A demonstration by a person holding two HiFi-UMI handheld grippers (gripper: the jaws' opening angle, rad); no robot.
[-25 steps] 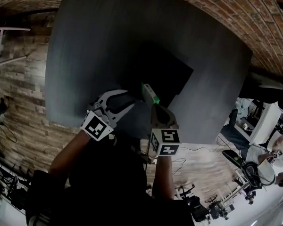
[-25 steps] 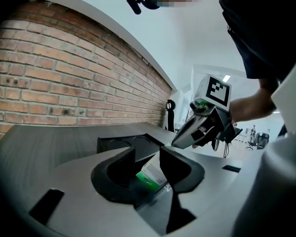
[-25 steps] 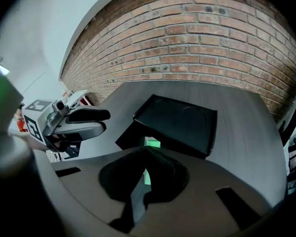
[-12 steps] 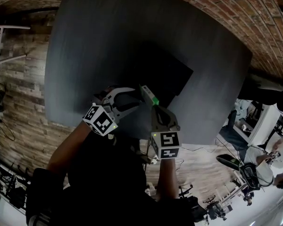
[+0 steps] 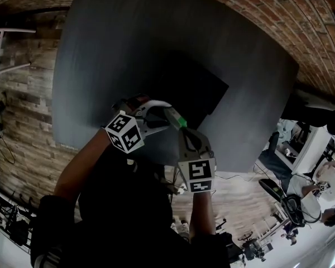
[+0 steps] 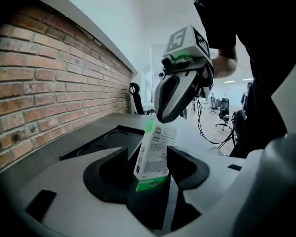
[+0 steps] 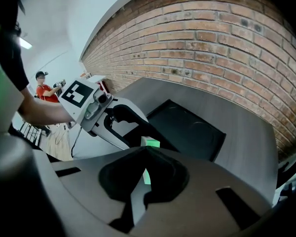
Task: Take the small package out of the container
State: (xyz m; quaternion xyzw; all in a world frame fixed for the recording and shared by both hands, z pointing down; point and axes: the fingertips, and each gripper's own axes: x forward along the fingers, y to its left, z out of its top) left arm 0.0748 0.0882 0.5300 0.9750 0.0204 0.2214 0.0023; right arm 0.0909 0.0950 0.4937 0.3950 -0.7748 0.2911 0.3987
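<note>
The small package (image 6: 153,152), a white box with a green end, hangs in the air above the near part of the dark table. My right gripper (image 5: 181,125) is shut on its upper end, and the box shows as a green strip (image 7: 150,143) in the slit between those jaws. My left gripper (image 5: 166,114) has come in from the left. Its jaws are opening, and the box's lower end stands between them with a gap on the left side. The black container (image 5: 204,91) lies on the table beyond both grippers.
The grey table (image 5: 100,49) ends just under my arms, with wooden floor below that edge. A brick wall (image 7: 227,38) runs along its far side. People, office chairs and cables stand off to the right, well away.
My left gripper has swung right and a little up, from well apart until its jaws are around the package. The right gripper has barely moved and still grips the box.
</note>
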